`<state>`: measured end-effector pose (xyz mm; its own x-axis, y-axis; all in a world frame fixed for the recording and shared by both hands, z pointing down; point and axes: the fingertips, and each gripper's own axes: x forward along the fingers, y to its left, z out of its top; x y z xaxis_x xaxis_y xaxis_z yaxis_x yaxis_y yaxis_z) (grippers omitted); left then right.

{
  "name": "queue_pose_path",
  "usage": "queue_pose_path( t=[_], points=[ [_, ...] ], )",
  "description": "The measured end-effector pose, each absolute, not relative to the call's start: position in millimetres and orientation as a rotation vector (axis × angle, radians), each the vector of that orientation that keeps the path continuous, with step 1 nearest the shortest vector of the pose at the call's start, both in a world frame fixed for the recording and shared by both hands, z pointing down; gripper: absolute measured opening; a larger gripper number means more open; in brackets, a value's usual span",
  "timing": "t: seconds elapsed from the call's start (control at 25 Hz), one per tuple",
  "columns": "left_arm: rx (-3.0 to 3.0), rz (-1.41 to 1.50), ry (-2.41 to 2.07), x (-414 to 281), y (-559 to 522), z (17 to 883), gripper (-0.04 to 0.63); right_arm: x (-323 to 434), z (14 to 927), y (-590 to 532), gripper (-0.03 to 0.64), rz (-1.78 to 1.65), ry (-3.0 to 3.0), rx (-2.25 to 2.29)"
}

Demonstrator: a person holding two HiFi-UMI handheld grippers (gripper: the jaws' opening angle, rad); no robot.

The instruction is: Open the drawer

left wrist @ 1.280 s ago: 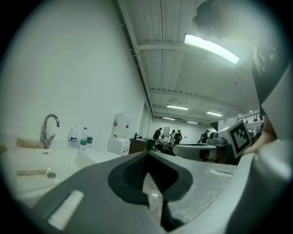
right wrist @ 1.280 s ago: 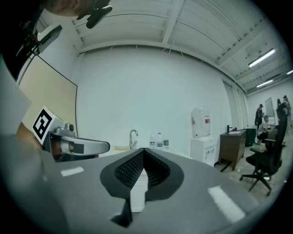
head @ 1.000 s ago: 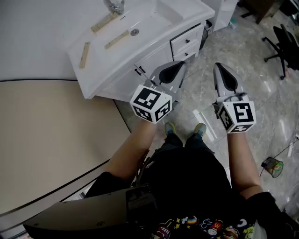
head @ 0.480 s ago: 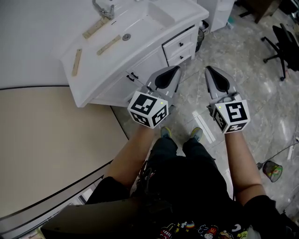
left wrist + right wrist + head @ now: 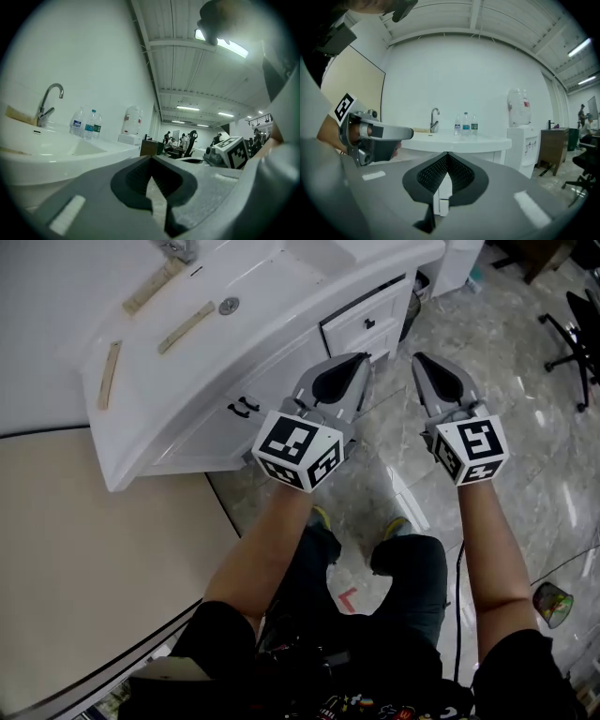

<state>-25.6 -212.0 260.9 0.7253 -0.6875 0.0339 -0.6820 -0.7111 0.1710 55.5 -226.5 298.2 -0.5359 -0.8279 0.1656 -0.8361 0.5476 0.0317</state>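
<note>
A white sink cabinet stands ahead on the left. Its top drawer, with a small black knob, is closed. My left gripper hovers just below that drawer, apart from it, jaws shut and empty. The right gripper hangs beside it over the marble floor, also shut on nothing. In the left gripper view the jaws meet at their tips below the basin rim. From the right gripper view the shut jaws point at the cabinet front.
Wooden strips and a faucet are on the basin top. Two cabinet door handles sit left of the drawers. A beige curved panel fills the left. An office chair and a cup are at the right.
The person has stepped nearer the cabinet, so it sits lower and larger in view. Both grippers stayed shut and drew closer to the drawer front.
</note>
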Motion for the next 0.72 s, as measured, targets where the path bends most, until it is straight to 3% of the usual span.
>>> queue_pose_path(
  t=[0.4,0.72],
  points=[
    [2.752,-0.017,-1.200,-34,-289,432,0.000,29,490,-345,0.040,0.044,-2.638,1.333],
    [2.762,-0.030,-1.271,-31,-314,508,0.000,32,585,-421,0.130,0.056,-2.654,1.325]
  ],
)
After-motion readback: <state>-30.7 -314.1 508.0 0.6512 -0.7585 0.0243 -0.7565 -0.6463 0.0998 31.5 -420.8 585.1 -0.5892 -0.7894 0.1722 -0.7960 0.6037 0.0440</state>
